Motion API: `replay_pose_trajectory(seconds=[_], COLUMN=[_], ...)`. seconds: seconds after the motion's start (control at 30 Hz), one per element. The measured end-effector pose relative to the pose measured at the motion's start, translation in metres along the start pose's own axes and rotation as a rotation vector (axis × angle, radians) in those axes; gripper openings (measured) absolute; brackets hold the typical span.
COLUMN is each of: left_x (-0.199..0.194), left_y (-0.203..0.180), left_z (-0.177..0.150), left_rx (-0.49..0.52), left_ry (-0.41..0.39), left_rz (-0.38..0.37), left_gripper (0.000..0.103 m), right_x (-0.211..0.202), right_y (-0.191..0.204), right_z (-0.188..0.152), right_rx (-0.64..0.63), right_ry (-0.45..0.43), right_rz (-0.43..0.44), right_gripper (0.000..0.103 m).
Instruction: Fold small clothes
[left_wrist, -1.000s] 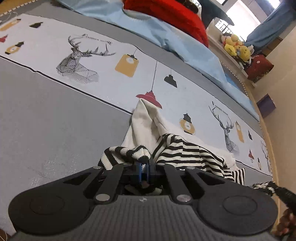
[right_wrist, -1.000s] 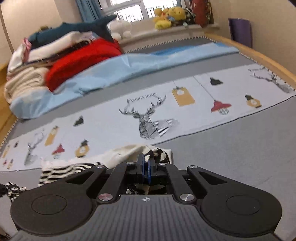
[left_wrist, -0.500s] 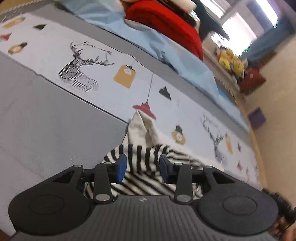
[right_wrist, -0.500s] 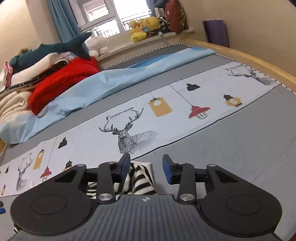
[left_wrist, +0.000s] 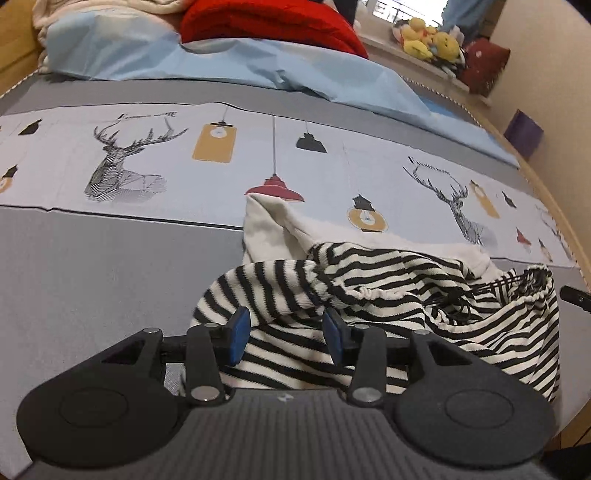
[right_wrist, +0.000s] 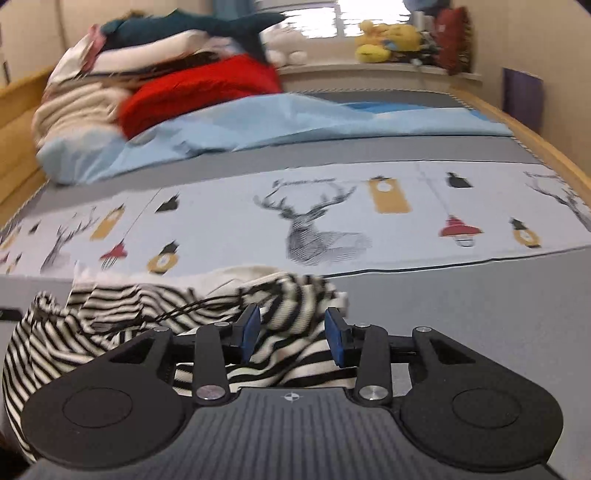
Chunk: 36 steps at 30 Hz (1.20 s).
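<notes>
Left gripper (left_wrist: 282, 332) is opening and right gripper (right_wrist: 291, 334) stands parted, both over the crumpled black-and-white striped knit garment (left_wrist: 369, 291), pads clear.

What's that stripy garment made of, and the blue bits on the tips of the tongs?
The striped garment looks like soft ribbed knit, probably cotton: fine ridges show, it crumples loosely, matte. The blue pads seem to be rubber or soft plastic, smooth and dull; the look leaves that open.

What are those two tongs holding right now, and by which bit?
Nothing. The left tongs are opening and the right tongs stand open; the striped garment lies loose between their blue pads, gripped by neither.
</notes>
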<state>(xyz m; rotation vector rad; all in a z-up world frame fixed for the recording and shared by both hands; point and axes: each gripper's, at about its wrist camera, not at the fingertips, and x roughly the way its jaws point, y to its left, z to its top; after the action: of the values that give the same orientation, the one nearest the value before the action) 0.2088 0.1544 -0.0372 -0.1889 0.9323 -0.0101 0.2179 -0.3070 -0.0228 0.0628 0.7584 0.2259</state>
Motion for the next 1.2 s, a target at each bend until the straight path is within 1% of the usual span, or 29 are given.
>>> replay_pose_trajectory(seconds=[0.07,0.13,0.17,0.23,0.33,0.4,0.53,0.63,0.67,0.7,0.73,0.8,0.83,0.87,0.9,0.93,1.0,1.03,1.07,1.13,1.2], left_x=[0.006,0.012,0.016,0.024,0.036,0.043,0.055,0.061,0.063,0.066,0.069,0.073,0.073,0.072,0.071,0.068,0.059,0.055,0.049,0.042,0.038], left_y=[-0.006,-0.011,-0.015,-0.022,-0.032,-0.037,-0.044,-0.046,-0.046,-0.046,-0.044,-0.041,-0.04,-0.038,-0.037,-0.036,-0.032,-0.029,-0.026,-0.022,-0.019], left_z=[0.002,0.005,0.006,0.007,0.007,0.007,0.007,0.007,0.007,0.007,0.008,0.01,0.012,0.014,0.016,0.018,0.025,0.029,0.034,0.042,0.05], left_rx=[0.022,0.042,0.061,0.107,0.184,0.231,0.309,0.352,0.365,0.369,0.368,0.353,0.351,0.349,0.346,0.339,0.31,0.294,0.271,0.228,0.197], left_ry=[0.007,0.01,0.012,0.023,0.034,0.035,0.038,0.028,0.029,0.04,0.054,0.076,0.074,0.068,0.061,0.049,0.001,-0.028,-0.071,-0.141,-0.216], left_rz=[0.014,0.027,0.04,0.072,0.113,0.13,0.153,0.162,0.167,0.162,0.149,0.123,0.118,0.116,0.118,0.118,0.114,0.112,0.117,0.123,0.132], left_gripper=[0.053,0.06,0.062,0.069,0.075,0.077,0.078,0.076,0.073,0.061,0.042,0.024,0.017,0.015,0.012,0.01,0.009,0.009,0.009,0.009,0.009], right_x=[0.006,0.015,0.02,0.032,0.046,0.052,0.063,0.071,0.072,0.074,0.077,0.082,0.085,0.087,0.09,0.092,0.093,0.092,0.089,0.076,0.061], right_y=[0.009,0.017,0.02,0.027,0.039,0.046,0.052,0.059,0.061,0.062,0.064,0.067,0.068,0.068,0.068,0.068,0.066,0.065,0.065,0.063,0.057], right_z=[0.0,-0.001,-0.002,-0.005,-0.013,-0.016,-0.017,-0.018,-0.018,-0.018,-0.018,-0.018,-0.018,-0.018,-0.017,-0.015,-0.01,-0.006,0.0,0.016,0.033], right_rx=[-0.033,-0.069,-0.084,-0.122,-0.21,-0.266,-0.305,-0.36,-0.373,-0.384,-0.398,-0.426,-0.435,-0.441,-0.445,-0.443,-0.42,-0.407,-0.398,-0.351,-0.258], right_ry=[0.012,0.035,0.06,0.122,0.188,0.198,0.215,0.215,0.216,0.217,0.219,0.223,0.23,0.235,0.235,0.235,0.23,0.21,0.168,0.033,-0.104], right_rz=[0.005,0.012,0.017,0.017,0.008,-0.008,-0.015,-0.033,-0.036,-0.039,-0.042,-0.053,-0.056,-0.06,-0.068,-0.073,-0.05,-0.04,-0.043,-0.075,-0.056], right_gripper=[0.04,0.042,0.045,0.045,0.046,0.047,0.047,0.047,0.047,0.047,0.047,0.046,0.042,0.032,0.023,0.009,0.005,0.003,0.003,0.003,0.003])
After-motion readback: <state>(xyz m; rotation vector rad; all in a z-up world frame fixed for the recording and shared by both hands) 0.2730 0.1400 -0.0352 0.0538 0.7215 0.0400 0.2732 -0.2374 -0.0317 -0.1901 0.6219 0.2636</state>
